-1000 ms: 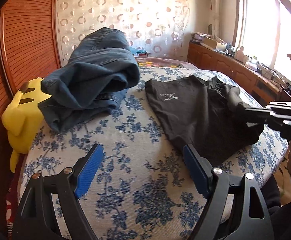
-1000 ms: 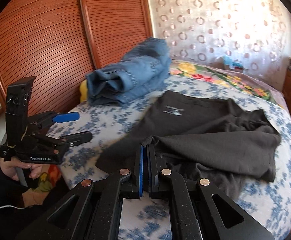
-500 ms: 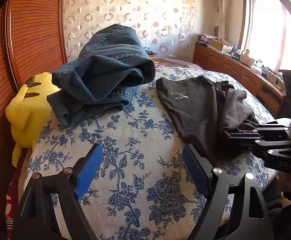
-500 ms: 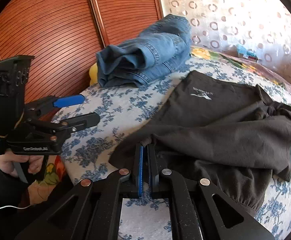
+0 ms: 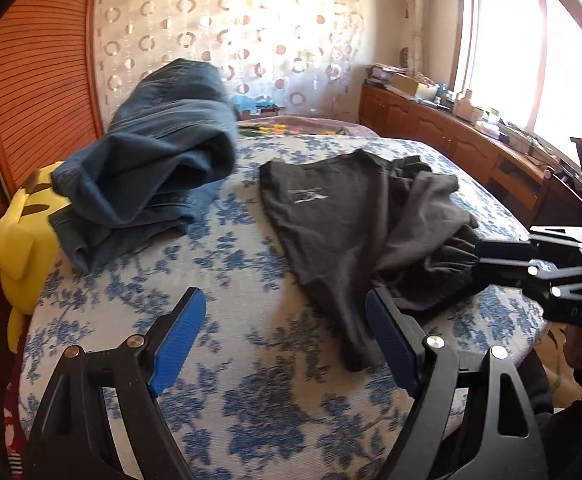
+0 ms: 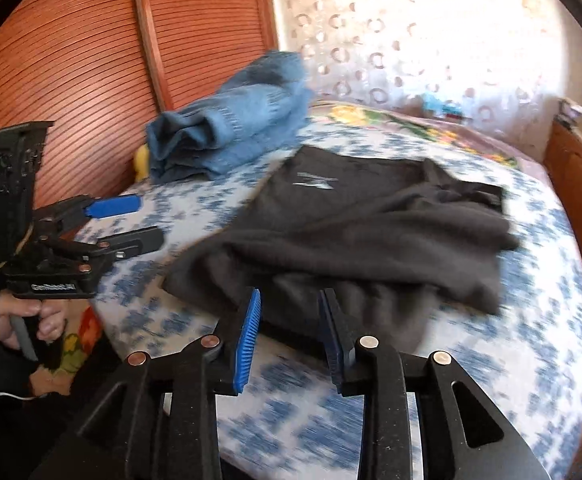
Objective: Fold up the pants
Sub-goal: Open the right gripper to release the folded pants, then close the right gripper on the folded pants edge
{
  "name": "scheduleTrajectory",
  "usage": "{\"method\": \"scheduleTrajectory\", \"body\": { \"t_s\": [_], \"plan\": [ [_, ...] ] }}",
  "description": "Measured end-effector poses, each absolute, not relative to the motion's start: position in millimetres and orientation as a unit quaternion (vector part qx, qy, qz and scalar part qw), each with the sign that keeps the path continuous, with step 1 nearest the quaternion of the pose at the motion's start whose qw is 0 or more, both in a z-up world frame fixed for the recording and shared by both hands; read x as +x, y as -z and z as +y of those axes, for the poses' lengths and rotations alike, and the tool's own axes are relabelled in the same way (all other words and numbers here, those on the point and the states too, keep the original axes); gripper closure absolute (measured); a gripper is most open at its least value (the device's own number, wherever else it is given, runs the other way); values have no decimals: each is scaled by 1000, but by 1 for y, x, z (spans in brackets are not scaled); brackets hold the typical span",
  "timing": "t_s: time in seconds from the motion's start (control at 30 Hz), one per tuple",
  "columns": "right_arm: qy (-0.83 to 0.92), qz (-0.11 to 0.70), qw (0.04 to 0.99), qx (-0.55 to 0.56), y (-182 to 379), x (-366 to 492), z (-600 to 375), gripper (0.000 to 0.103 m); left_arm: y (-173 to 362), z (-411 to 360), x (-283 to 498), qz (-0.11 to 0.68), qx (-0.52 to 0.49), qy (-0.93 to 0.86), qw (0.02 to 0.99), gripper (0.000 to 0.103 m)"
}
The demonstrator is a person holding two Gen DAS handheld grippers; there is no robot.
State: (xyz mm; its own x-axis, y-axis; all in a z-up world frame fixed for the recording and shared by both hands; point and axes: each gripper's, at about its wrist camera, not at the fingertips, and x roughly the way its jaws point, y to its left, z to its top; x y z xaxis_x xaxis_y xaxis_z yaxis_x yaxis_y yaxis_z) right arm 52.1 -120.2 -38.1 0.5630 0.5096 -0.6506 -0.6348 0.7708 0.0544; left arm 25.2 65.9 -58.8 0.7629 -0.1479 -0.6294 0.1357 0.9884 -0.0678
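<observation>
Dark grey pants (image 5: 355,224) lie partly folded on the blue-flowered bed (image 5: 219,280), one leg laid over the other; they also show in the right wrist view (image 6: 371,232). My left gripper (image 5: 287,340) is open and empty above the bed, just left of the pants' near corner. My right gripper (image 6: 289,328) is open, its blue pads at the pants' near edge with nothing held. It also shows in the left wrist view (image 5: 491,258) at the cuff. The left gripper appears in the right wrist view (image 6: 131,220), open.
A pile of folded blue jeans (image 5: 151,176) sits at the back left of the bed, with a yellow plush toy (image 5: 23,248) beside it against the ribbed wooden headboard (image 6: 91,60). A wooden cabinet (image 5: 451,136) runs along the window side.
My right gripper has opened and let go of the pants' edge. Both cameras have shifted; the pants' top layer lies settled on the bed.
</observation>
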Motion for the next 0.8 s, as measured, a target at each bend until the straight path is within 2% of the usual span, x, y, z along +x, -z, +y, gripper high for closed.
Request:
{"method": "scheduleTrajectory", "body": {
  "t_s": [0.3, 0.47, 0.53, 0.6, 0.73, 0.8],
  "plan": [
    [-247, 343, 901, -102, 47, 70, -162, 70, 62, 38, 37, 337, 6, 100, 936, 20],
    [-216, 349, 906, -107, 53, 88, -168, 70, 66, 29, 42, 344, 10, 110, 933, 24],
    [-209, 353, 905, -109, 56, 95, -168, 70, 66, 27, 43, 345, 11, 108, 932, 30],
    [-206, 358, 904, -110, 58, 102, -172, 70, 66, 26, 44, 347, 9, 110, 931, 30],
    [-200, 369, 899, -126, 63, 113, -168, 70, 68, 23, 44, 352, 15, 112, 929, 44],
    [-199, 372, 897, -132, 63, 115, -168, 70, 70, 21, 44, 355, 16, 114, 928, 48]
  ]
}}
